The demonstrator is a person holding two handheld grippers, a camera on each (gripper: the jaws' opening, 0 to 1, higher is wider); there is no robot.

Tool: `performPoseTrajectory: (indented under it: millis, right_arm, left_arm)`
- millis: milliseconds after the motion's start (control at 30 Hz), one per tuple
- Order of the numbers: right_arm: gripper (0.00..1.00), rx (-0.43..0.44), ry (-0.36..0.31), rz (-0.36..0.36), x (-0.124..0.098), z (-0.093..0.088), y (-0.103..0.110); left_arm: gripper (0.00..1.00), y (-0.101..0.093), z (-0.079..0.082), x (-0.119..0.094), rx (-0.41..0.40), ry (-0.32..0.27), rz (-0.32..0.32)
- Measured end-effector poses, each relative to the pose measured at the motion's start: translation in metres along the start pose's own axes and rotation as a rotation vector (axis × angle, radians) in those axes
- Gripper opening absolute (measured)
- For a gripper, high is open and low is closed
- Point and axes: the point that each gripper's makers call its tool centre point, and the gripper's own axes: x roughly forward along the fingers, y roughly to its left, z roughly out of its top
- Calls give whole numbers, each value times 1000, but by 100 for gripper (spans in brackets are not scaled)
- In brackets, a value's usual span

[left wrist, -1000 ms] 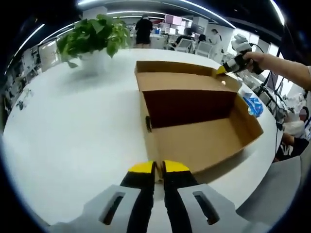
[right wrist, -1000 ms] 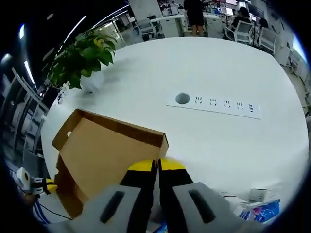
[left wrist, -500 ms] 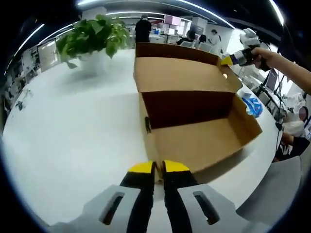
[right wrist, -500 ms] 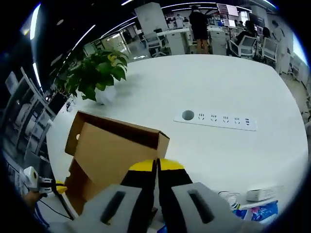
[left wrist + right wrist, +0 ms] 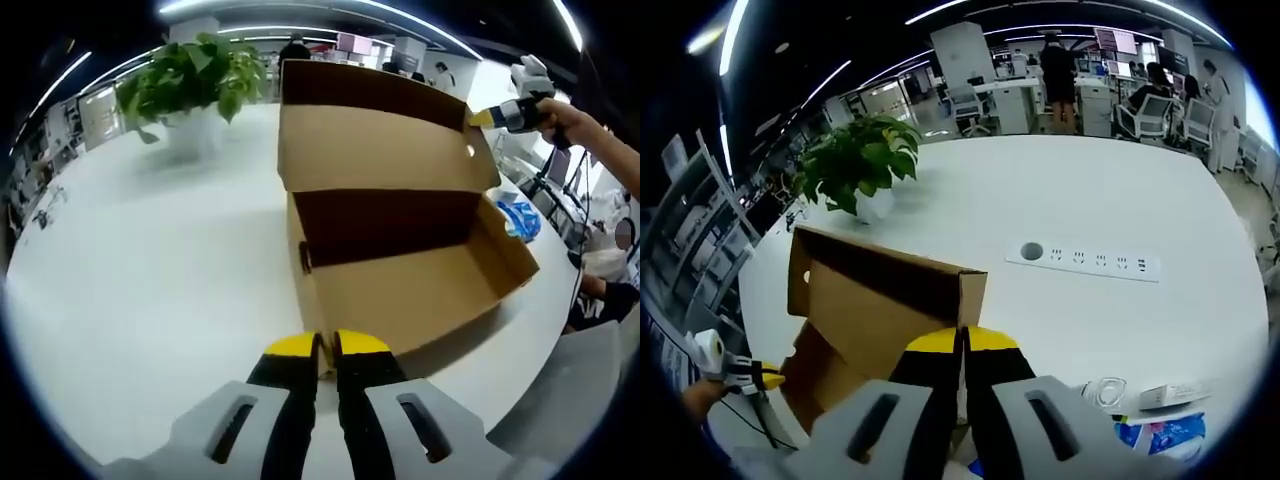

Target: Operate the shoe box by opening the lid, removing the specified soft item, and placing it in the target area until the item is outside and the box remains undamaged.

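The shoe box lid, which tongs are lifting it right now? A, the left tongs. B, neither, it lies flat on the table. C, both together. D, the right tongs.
D: the right tongs are shut on a corner of the raised shoe box lid, while the left tongs sit at the box's front wall.

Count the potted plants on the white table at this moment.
1. The potted plant stands on the table beyond the open shoe box, off its hinge-side corner; the right gripper view shows the same plant. The raised lid could hide something behind it.
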Motion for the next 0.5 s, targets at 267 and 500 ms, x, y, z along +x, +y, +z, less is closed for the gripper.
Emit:
performPoseTrajectory:
  millis: [267, 500]
  right_arm:
    - [0, -17, -32, 12, -18, -5, 9]
    - [0, -34, -51, 16, -31, -11, 17]
  left_arm:
    - [2, 0, 0, -1, 6, -6, -1]
    - [3, 0, 0, -1, 12, -12, -6]
